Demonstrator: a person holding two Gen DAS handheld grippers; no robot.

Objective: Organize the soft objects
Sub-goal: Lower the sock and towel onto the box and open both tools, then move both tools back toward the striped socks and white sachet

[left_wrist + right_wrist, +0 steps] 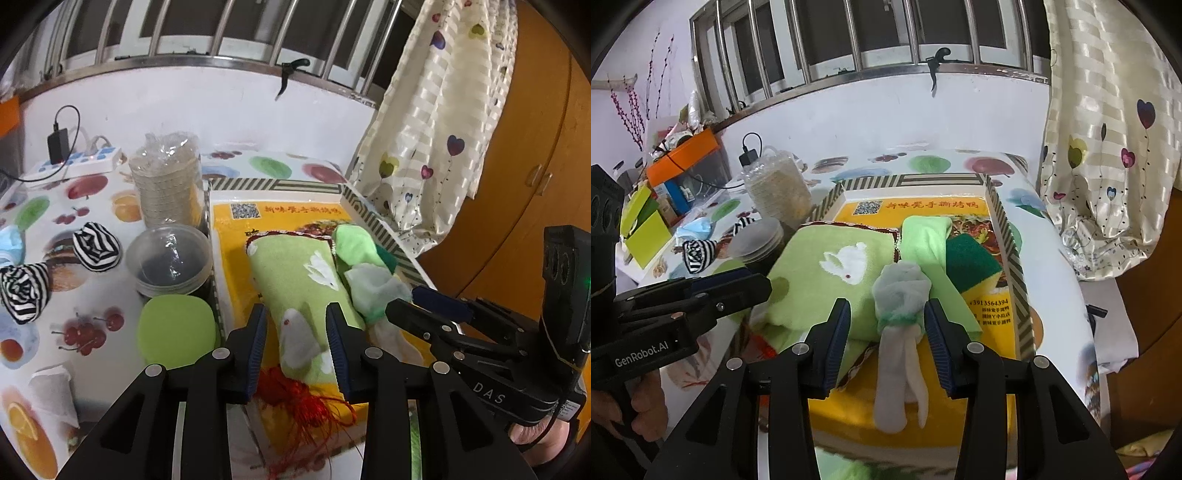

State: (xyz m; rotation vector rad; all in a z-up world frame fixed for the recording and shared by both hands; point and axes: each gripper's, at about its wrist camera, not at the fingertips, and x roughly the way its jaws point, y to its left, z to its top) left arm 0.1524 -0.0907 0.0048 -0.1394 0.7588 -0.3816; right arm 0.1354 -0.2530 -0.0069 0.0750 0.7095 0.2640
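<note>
In the left wrist view, the left gripper [297, 341] hangs over a shallow box [275, 184] with striped walls and a yellow printed floor. Its jaws are spread apart, one on each side of a green towel [295, 288] with white rabbits; whether the pads touch the cloth cannot be told. A red tassel [299, 402] lies under the near end of the towel. Just beside the towel, toward the box's right wall, sit a light green cloth [351, 245] and a white sock bundle [373, 286]. The right gripper [413, 301] reaches in from the right, its tips at that bundle. Left of the box, on the fruit-print worktop [92, 350], are a green sponge [175, 328], a stack of clear lids [168, 260], a sleeve of cups [168, 184] and two striped socks [96, 247], with a power strip [74, 164] further back.

In the right wrist view, the right gripper [886, 339] has its jaws wide, flanking the white sock bundle [899, 295] without clearly pinching it; the bundle's loose ends trail down onto the yellow floor. The rabbit towel [831, 273] lies to its left, the light green cloth [923, 240] behind, and a dark green scourer [971, 258] beside the box's right wall [1012, 251]. The left gripper [753, 286] enters from the left over the towel's edge; its opening cannot be told here.
</note>
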